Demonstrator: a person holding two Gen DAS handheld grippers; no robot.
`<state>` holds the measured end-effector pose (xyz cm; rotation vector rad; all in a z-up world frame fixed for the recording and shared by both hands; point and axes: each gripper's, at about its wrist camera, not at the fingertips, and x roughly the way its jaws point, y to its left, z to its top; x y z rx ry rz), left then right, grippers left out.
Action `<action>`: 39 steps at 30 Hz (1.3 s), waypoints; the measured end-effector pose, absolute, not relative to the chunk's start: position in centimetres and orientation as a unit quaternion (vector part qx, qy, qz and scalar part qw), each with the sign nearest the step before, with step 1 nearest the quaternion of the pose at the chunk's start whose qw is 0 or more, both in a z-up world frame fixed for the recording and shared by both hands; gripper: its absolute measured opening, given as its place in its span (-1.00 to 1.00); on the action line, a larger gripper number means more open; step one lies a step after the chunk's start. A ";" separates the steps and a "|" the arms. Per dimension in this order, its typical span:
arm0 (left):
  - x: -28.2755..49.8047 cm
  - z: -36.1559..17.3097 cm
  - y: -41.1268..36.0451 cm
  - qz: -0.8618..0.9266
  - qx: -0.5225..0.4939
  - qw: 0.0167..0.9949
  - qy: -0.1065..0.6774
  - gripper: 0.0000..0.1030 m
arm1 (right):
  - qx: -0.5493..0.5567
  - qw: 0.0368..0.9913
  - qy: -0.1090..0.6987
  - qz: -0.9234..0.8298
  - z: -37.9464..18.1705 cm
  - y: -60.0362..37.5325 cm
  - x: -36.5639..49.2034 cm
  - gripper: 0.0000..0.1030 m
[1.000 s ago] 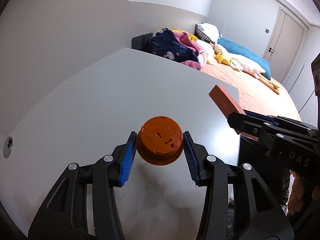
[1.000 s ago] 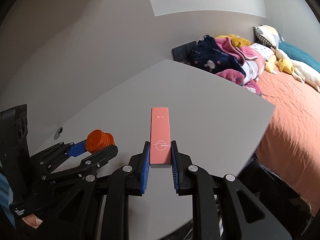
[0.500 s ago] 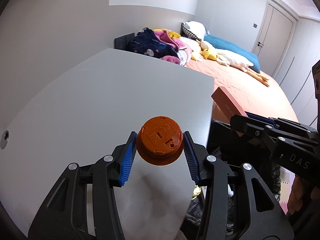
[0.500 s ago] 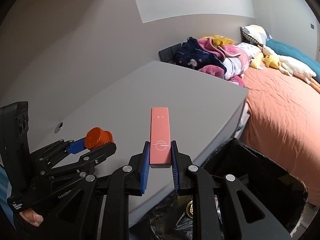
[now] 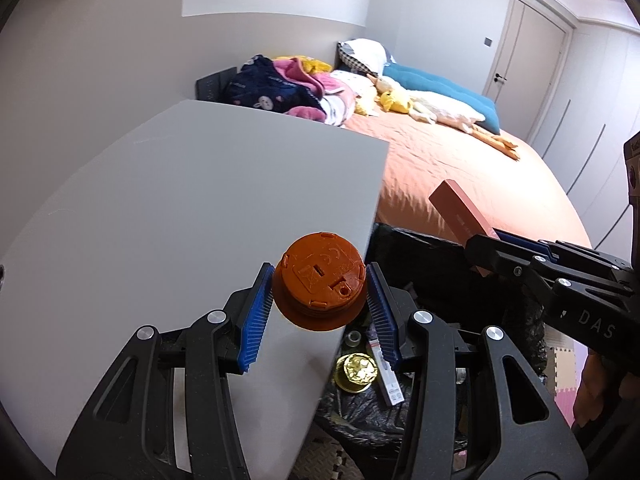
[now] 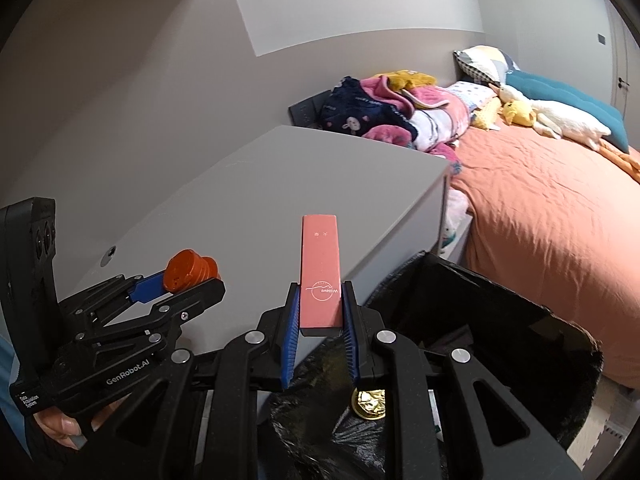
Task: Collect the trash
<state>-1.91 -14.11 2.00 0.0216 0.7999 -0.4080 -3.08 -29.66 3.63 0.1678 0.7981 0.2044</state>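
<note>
My left gripper (image 5: 320,300) is shut on a round orange cap (image 5: 320,284), held above the right edge of the grey table (image 5: 180,208); the cap (image 6: 191,270) also shows at the left of the right wrist view. My right gripper (image 6: 319,316) is shut on a slim pink box (image 6: 320,272), which sticks up and forward over the near rim of a bin lined with a black bag (image 6: 500,320). The pink box (image 5: 460,212) appears at the right in the left wrist view, above the bin (image 5: 420,248). Inside the bin lie a gold foil cup (image 5: 355,372) and a white strip.
A bed with an orange sheet (image 6: 540,200) stands beyond the bin, with heaped clothes (image 6: 380,112), pillows and plush toys at its head. Grey wall behind the table. A door (image 5: 520,52) is at the far right. A hand (image 6: 60,428) holds the left gripper.
Both grippers have moved right across the table to its edge, keeping the cap and pink box. The black-bagged bin has come into view beneath them.
</note>
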 end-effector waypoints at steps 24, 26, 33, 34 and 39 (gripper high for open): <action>-4.5 1.8 -23.8 -0.295 0.048 0.872 0.389 -0.11 | 0.121 0.922 0.367 0.005 4.3 -40.1 -8.2 -0.59; -4.5 1.8 -24.5 -0.303 0.051 0.868 0.391 -0.11 | 0.124 0.922 0.366 -0.002 4.4 -40.7 -8.5 -0.59; -4.7 2.5 -25.3 -0.306 0.037 0.872 0.380 0.89 | 0.136 0.932 0.332 -0.055 5.8 -43.1 -9.8 0.47; -4.6 2.6 -25.3 -0.311 0.032 0.870 0.381 0.89 | 0.138 0.932 0.332 -0.055 5.9 -43.3 -9.8 0.48; -4.5 2.7 -25.0 -0.308 0.028 0.874 0.375 0.89 | 0.139 0.932 0.331 -0.055 6.0 -43.5 -9.9 0.52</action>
